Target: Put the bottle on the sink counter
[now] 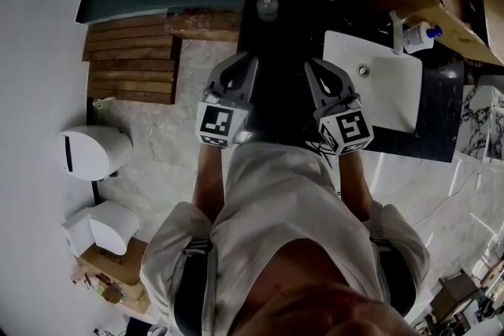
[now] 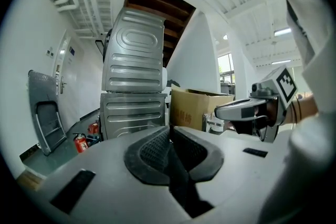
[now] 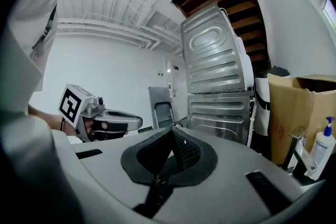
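The dark sink counter (image 1: 441, 122) with its white basin (image 1: 378, 83) is shown right of centre, and the left gripper (image 1: 242, 59) and right gripper (image 1: 316, 65) are held before it, jaws pressed together on nothing. The clear bottle (image 1: 268, 8) at upper centre appears already set on the counter's left end, so placing is judged done and only withdrawal is called for
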A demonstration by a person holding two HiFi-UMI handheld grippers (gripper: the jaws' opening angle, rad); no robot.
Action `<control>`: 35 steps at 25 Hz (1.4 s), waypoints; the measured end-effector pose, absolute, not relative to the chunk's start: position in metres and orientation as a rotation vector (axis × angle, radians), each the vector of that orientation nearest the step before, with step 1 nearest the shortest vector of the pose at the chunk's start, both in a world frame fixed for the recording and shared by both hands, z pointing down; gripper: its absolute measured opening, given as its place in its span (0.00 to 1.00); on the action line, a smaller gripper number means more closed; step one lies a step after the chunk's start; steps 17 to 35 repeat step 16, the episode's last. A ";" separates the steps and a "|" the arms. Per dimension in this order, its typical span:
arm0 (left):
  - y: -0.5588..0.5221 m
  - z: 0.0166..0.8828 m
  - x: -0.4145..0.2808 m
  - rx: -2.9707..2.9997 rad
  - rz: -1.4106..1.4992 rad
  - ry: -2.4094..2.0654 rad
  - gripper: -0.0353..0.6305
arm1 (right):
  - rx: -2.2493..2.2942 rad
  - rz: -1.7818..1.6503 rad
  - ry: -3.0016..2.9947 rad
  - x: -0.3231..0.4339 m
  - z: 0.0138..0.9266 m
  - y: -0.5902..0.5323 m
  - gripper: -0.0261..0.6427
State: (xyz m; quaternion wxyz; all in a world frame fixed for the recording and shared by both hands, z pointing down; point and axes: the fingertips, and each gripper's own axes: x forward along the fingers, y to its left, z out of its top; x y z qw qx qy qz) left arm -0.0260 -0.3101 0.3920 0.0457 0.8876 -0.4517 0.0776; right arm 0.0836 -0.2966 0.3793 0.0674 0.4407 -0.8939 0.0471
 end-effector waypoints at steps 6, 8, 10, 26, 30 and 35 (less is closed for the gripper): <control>-0.307 0.392 -0.028 2.709 0.237 -1.393 0.09 | 1.311 0.127 -2.702 0.080 0.378 -0.293 0.04; -0.306 0.393 -0.028 2.705 0.243 -1.396 0.09 | 1.309 0.124 -2.703 0.079 0.377 -0.293 0.04; -0.305 0.395 -0.028 2.702 0.250 -1.397 0.09 | 1.308 0.125 -2.703 0.079 0.377 -0.292 0.04; -0.309 0.397 -0.030 2.699 0.255 -1.398 0.09 | 1.310 0.137 -2.693 0.079 0.381 -0.295 0.04; -0.309 0.397 -0.030 2.699 0.255 -1.398 0.09 | 1.310 0.137 -2.693 0.079 0.381 -0.295 0.04; -0.309 0.397 -0.030 2.699 0.255 -1.398 0.09 | 1.310 0.137 -2.693 0.079 0.381 -0.295 0.04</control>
